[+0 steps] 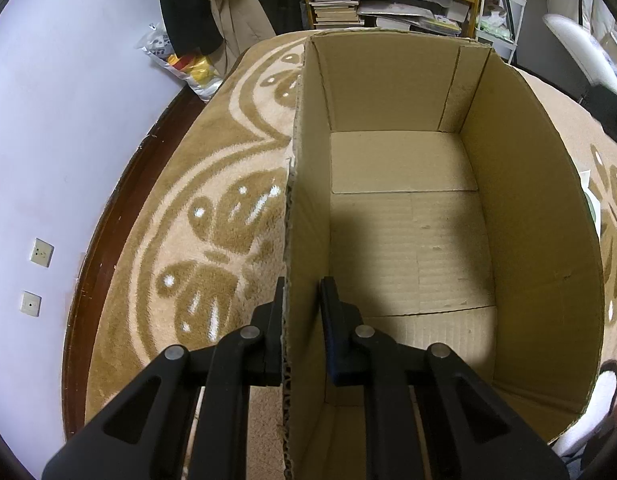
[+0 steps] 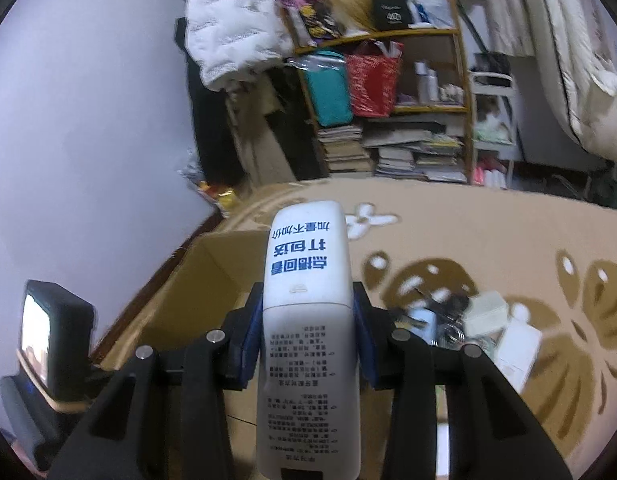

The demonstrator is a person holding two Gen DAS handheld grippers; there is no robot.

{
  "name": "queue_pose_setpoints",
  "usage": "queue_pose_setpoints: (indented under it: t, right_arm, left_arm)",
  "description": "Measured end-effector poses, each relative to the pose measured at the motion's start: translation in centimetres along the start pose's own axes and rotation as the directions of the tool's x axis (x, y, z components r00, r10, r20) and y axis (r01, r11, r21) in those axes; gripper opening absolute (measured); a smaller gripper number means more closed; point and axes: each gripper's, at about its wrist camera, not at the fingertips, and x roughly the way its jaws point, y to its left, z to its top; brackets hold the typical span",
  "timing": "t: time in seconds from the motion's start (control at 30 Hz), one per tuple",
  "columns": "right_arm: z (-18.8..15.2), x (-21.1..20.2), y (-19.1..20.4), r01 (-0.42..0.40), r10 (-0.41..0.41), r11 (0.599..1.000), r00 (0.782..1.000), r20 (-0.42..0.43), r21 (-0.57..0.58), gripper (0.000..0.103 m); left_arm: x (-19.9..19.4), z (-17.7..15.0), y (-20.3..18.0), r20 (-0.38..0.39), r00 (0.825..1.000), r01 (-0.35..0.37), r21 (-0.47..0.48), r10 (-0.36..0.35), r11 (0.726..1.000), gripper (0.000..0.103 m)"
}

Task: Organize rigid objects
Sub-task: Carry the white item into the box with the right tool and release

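An open cardboard box point(image 1: 528, 216) stands on the patterned rug, with nothing inside it. My left gripper point(image 1: 302, 296) is shut on the box's near left wall point(image 1: 306, 248), one finger outside and one inside. In the right wrist view my right gripper point(image 2: 308, 304) is shut on a white bottle point(image 2: 308, 280) with blue print, held above the rug with its cap end pointing away. The box point(image 2: 212, 264) lies below and to the left of the bottle. A black device point(image 2: 48, 340) sits at the box's left edge.
A pile of small items point(image 2: 476, 324), among them white boxes and shiny pieces, lies on the rug point(image 2: 488, 240) to the right. A shelf point(image 2: 408, 112) with bags, bottles and stacked books stands against the far wall. Hanging clothes and a plastic bag point(image 1: 176, 60) are at the left.
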Motion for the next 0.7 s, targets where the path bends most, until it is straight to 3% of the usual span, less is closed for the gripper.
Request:
queue_pose_setpoints:
  t: [0.43, 0.6, 0.7]
  right_arm:
    - [-2.0, 3.6, 3.5, -0.073, 0.068, 0.996, 0.993, -0.101, -0.047, 0.043]
    - [-2.0, 2.7, 3.4, -0.052, 0.048, 0.997, 0.997, -0.056, -0.063, 0.043]
    - [-1.6, 2.0, 3.1, -0.044, 0.043, 0.998, 0.998, -0.036, -0.053, 0.047]
  left_arm:
    - [0.1, 0.1, 0.4, -0.006, 1.000, 0.014, -0.015, -0.014, 1.000, 0.014]
    - [0.2, 0.1, 0.4, -0.010, 0.999, 0.045, -0.017, -0.045, 0.999, 0.012]
    - [0.2, 0.0, 0.3, -0.002, 1.000, 0.015, -0.009, -0.015, 1.000, 0.012]
